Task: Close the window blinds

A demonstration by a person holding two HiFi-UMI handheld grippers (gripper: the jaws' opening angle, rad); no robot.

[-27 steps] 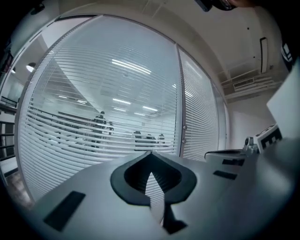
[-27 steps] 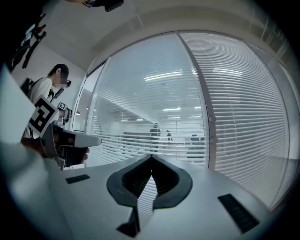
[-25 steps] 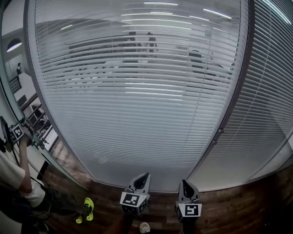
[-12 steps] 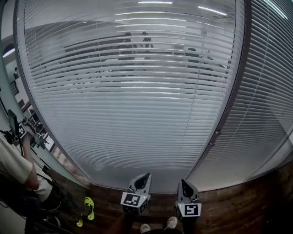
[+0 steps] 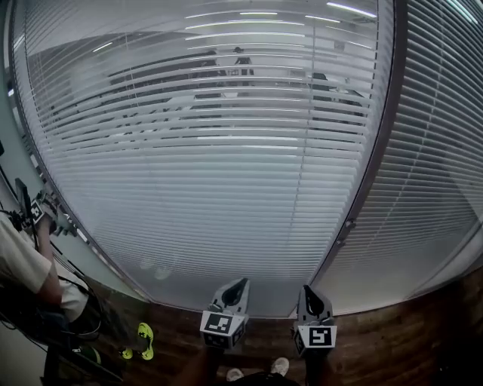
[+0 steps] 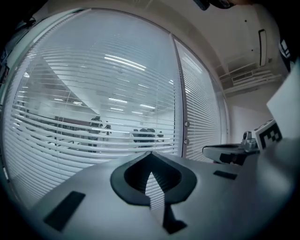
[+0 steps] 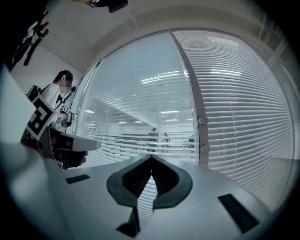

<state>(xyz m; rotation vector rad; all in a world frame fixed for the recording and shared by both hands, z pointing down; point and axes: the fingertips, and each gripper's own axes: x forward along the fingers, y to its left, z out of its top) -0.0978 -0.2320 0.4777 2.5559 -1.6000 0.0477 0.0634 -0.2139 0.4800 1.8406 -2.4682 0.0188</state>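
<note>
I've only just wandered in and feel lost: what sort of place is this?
Most likely an office. Tall slatted blinds hang between metal posts above a wood-look floor, and through the slats there are people under ceiling strip lights.

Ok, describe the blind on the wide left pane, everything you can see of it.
The blind is a pale grey horizontal slat blind whose thin slats look like metal or plastic. It hangs fully lowered, almost to the wooden floor, left of the dark window post. Its slats are tilted open: figures beyond show between the upper ones. Ceiling lights glint on it. Nothing touches it.
</note>
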